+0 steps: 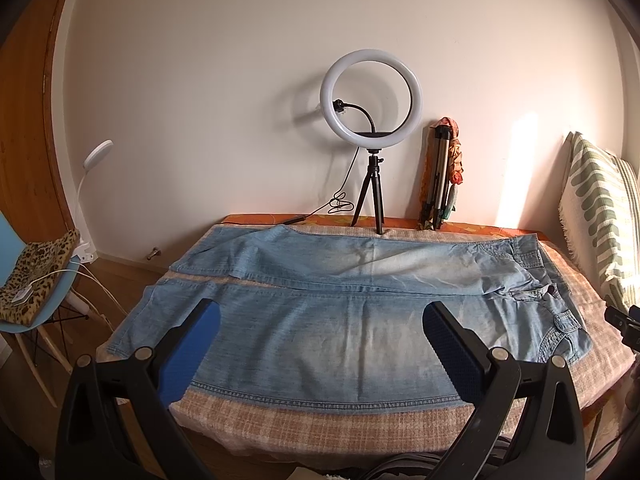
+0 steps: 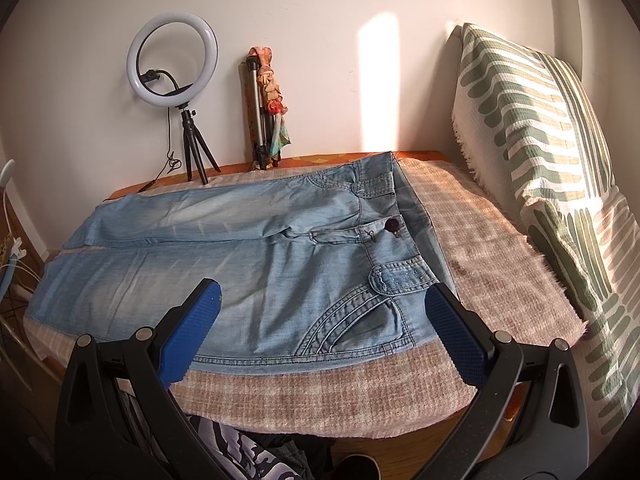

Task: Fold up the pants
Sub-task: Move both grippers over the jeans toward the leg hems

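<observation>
We saw the jeans point(image 1: 320, 320) lying on the blanket point(image 1: 320, 412), waistband rightward. The ring light point(image 1: 371, 104) stood behind them, a pillow point(image 2: 540, 152) to their right.

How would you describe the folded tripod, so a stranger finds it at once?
Look along the wall behind the jeans. Right of the ring light, the folded tripod leans upright. Unlike the light's black stand, it is silver, with a colourful scarf hanging on it.

Ahead of me a pale wall point(image 1: 224, 80) catches a sunlit patch point(image 2: 378, 80), a ring light point(image 1: 370, 104) stands at its foot, a wooden door point(image 1: 28, 128) left, a green-patterned cushion point(image 2: 532, 128) right.
</observation>
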### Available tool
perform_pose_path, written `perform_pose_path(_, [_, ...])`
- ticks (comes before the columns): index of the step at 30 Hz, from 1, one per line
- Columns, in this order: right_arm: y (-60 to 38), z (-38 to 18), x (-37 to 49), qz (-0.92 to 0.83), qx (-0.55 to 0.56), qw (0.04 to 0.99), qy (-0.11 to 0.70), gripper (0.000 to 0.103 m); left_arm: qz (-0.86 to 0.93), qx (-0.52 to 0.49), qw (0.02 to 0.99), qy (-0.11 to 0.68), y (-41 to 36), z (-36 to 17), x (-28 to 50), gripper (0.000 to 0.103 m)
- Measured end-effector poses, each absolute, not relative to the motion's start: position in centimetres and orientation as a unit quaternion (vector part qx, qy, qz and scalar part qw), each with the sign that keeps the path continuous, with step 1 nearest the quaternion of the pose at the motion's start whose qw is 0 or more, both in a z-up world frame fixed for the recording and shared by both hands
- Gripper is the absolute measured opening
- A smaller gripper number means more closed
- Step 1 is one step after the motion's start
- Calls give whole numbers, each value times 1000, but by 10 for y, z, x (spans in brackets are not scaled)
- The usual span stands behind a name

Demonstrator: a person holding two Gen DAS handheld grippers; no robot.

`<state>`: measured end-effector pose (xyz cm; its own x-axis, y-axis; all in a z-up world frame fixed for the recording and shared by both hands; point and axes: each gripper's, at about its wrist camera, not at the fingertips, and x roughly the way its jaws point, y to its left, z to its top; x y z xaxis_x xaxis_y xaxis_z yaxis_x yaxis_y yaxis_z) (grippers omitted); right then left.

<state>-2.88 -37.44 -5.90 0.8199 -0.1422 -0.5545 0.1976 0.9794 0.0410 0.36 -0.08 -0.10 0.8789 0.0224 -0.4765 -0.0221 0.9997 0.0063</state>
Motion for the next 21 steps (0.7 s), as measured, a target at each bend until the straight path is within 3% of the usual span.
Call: perform_pose_path(21, [-346, 37, 39, 46, -70, 959, 272, 103, 69, 54, 956, 279, 87, 9, 44, 103])
